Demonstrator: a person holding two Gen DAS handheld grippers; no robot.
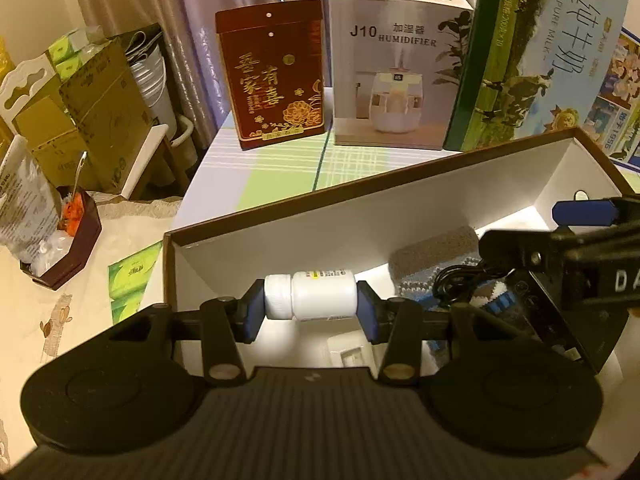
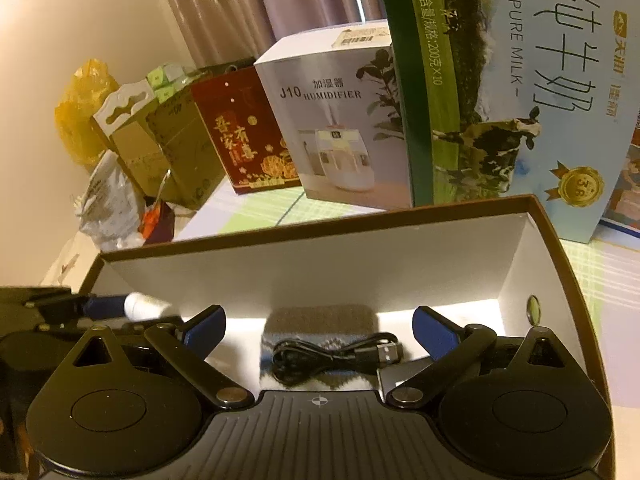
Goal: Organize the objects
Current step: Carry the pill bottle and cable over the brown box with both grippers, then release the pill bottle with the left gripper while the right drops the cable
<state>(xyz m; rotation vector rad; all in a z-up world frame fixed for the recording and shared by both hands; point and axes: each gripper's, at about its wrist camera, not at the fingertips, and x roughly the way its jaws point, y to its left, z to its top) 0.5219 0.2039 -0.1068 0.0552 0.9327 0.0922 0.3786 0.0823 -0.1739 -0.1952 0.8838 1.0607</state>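
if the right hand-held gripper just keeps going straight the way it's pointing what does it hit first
Most likely the black USB cable lying on the knitted cloth between the open right hand-held gripper's jaws; beyond that, the box's white far wall. Depth is uncertain.

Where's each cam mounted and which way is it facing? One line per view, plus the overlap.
Left wrist: on the left gripper, looking along its fingers into the open box; it is shut on a white bottle held sideways; the right gripper enters from the right.
Right wrist: on the right gripper, open, above a black cable in the box; the left gripper shows at the left edge.
Shared: box, bottle, cable, humidifier box, red tin, milk carton.
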